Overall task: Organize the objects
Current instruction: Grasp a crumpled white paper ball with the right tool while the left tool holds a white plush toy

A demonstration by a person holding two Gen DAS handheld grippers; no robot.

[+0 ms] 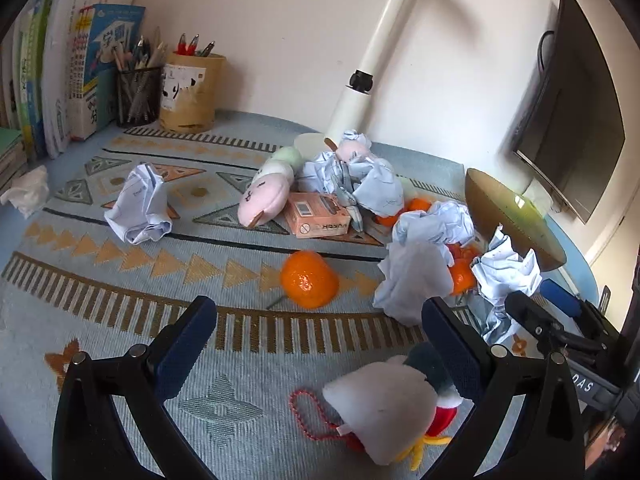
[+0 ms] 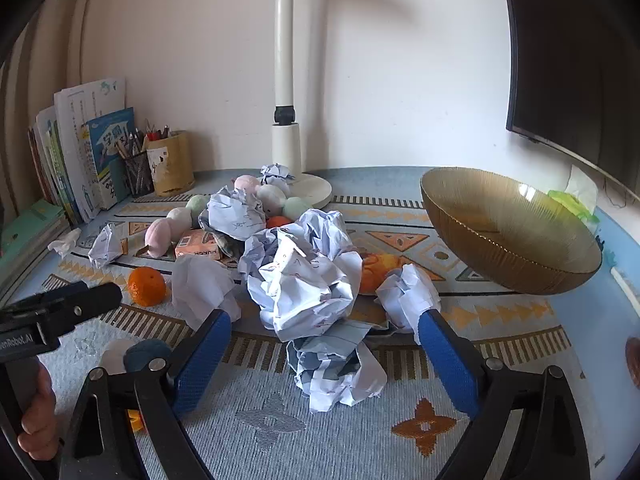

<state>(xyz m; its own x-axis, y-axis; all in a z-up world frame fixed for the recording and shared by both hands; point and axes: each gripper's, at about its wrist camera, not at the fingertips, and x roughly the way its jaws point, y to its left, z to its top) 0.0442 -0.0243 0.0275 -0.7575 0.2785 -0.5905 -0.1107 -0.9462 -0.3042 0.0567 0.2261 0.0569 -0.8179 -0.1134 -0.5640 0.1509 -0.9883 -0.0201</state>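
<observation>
My left gripper (image 1: 320, 314) is open above the patterned cloth, with an orange (image 1: 308, 284) lying just past its fingertips. A small white plush toy (image 1: 384, 412) with a red bead chain rests between the fingers, close to the right one, untouched. My right gripper (image 2: 326, 332) is open too; a crumpled paper ball (image 2: 336, 372) lies on the cloth between its blue pads, clear of both. A bigger paper wad (image 2: 304, 276) sits just beyond it. The gold bowl (image 2: 508, 236) stands to the right, tilted on its base. More oranges (image 2: 376, 272) are half hidden under paper.
A pastel plush caterpillar (image 1: 264, 196), a pink box (image 1: 320, 220) and several paper wads crowd the lamp base (image 2: 316, 192). Books (image 1: 60, 80) and pen cups (image 1: 192, 92) line the back left. A monitor (image 1: 572, 112) hangs at right. A hand (image 2: 36, 420) holds the left gripper.
</observation>
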